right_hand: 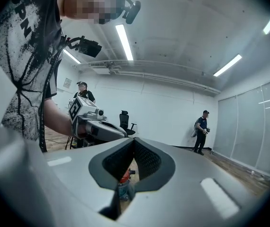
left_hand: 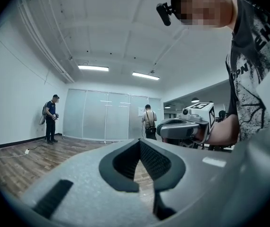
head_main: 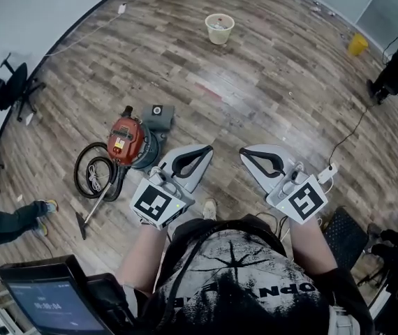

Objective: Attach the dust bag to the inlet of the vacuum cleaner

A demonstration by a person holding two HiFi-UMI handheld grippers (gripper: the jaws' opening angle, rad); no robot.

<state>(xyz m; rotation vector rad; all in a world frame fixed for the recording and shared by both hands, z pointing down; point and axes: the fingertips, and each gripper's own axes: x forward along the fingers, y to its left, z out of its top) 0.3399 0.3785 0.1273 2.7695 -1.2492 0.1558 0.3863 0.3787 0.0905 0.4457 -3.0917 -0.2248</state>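
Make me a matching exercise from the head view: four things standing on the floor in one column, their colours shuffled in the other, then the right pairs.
Things:
1. vacuum cleaner
2. bucket
3. office chair
4. bin

Colours:
A. black
B. bright yellow
C. red top on a grey body
D. cream

Pairs: 1-C, 2-D, 3-A, 4-B
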